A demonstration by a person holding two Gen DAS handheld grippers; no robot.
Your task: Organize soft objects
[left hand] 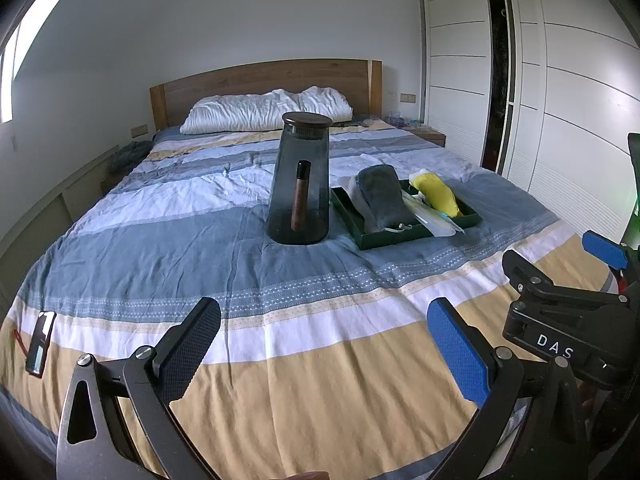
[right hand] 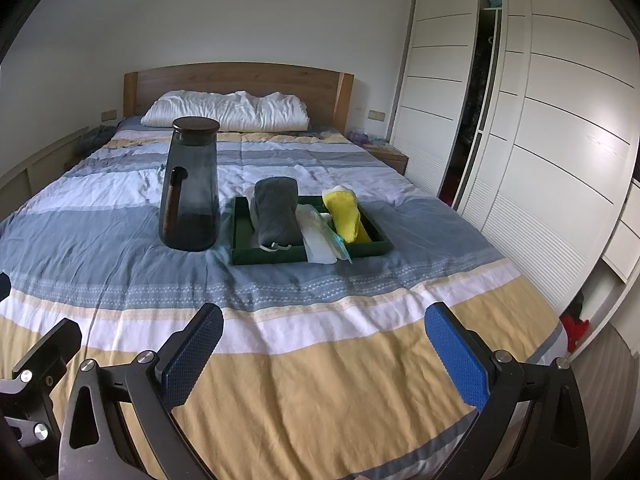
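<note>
On the bed (right hand: 280, 360), filled green tray (right hand: 312, 254)

Both wrist cameras sit low near the foot of the bed (left hand: 168, 248), looking up its length toward the headboard (left hand: 264, 80), each with its own spread fingers in the bottom of the frame. The left view stands further left, so the smoky jug (left hand: 300, 184) is near its centre and the right gripper (left hand: 568, 280) intrudes at its right edge. The right view puts the green tray (right hand: 280, 254) nearer centre and takes in more of the wardrobe (right hand: 560, 120); both share jug, tray, pillow (right hand: 228, 110) and headboard, all well apart from the cameras.
</note>
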